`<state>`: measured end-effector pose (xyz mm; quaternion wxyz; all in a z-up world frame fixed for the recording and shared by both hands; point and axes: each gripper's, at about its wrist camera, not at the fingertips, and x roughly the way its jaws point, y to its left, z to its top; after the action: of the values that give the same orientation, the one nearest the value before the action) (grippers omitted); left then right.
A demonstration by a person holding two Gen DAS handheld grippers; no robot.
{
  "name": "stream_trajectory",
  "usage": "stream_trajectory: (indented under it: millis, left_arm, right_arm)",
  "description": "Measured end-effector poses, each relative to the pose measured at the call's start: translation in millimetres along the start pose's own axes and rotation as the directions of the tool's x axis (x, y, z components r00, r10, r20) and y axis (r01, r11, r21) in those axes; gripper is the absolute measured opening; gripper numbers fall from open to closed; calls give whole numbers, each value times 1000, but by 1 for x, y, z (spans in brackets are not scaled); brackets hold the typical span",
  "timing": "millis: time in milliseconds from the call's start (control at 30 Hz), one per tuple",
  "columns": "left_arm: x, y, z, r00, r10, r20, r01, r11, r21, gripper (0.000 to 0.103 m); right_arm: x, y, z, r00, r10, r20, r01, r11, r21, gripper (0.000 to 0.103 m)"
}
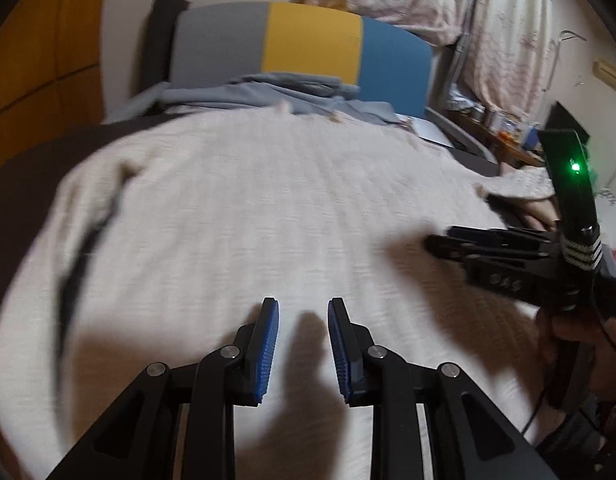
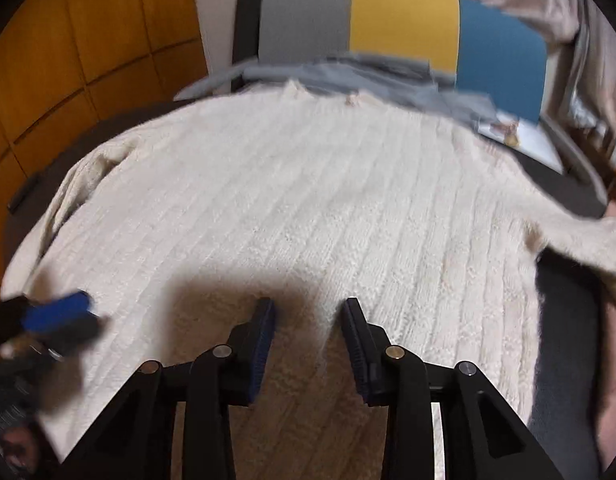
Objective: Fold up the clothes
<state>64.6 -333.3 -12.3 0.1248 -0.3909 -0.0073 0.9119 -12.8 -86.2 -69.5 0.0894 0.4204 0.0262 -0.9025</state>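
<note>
A cream ribbed knit sweater point(image 1: 243, 216) lies spread flat on a dark surface, collar at the far side; it also fills the right wrist view point(image 2: 308, 200). Its right sleeve point(image 2: 580, 240) trails off to the right. My left gripper point(image 1: 303, 312) is open and empty, just above the sweater's near part. My right gripper point(image 2: 310, 312) is open and empty over the sweater's lower middle. The right gripper also shows in the left wrist view point(image 1: 440, 242) at the right. The left gripper shows blurred at the left of the right wrist view point(image 2: 63, 312).
Folded light-blue clothes point(image 1: 267, 92) lie beyond the collar, in front of a grey, yellow and blue headboard point(image 1: 312, 40). A wooden panel wall point(image 2: 67, 60) stands at the left. A cluttered desk point(image 1: 504, 128) and a hanging pale quilt point(image 1: 488, 20) are at the right.
</note>
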Motion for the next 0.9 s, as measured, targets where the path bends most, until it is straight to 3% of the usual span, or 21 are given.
stream_trajectory:
  millis: [167, 333, 433, 500, 700, 800, 867, 900]
  left_arm:
    - [-32, 49, -14, 994, 106, -14, -106, 993, -55, 26]
    - [-63, 98, -40, 978, 205, -44, -208, 974, -88, 33]
    - [-62, 118, -49, 972, 221, -85, -230, 966, -121, 35]
    - [-55, 123, -51, 975, 202, -96, -215, 964, -153, 37]
    - [-47, 106, -54, 958, 275, -77, -281, 957, -78, 45]
    - [-47, 108, -56, 962, 265, -71, -271, 957, -104, 45]
    - [-45, 112, -53, 960, 270, -75, -277, 954, -110, 40]
    - [-45, 112, -52, 955, 285, -79, -291, 952, -98, 29]
  right_arm:
    - [0, -5, -3, 1000, 5, 11, -5, 1000, 14, 37]
    - [-2, 0, -3, 1000, 6, 19, -7, 1000, 18, 39]
    - [0, -2, -2, 1000, 10, 21, -10, 1000, 22, 39]
    - [0, -2, -2, 1000, 9, 23, -9, 1000, 22, 39]
    - [0, -3, -3, 1000, 17, 26, -18, 999, 31, 39]
    - [0, -3, -3, 1000, 15, 26, -16, 999, 30, 39]
    - [-1, -2, -3, 1000, 11, 26, -12, 1000, 26, 39]
    - [-1, -2, -2, 1000, 11, 26, -12, 1000, 26, 39]
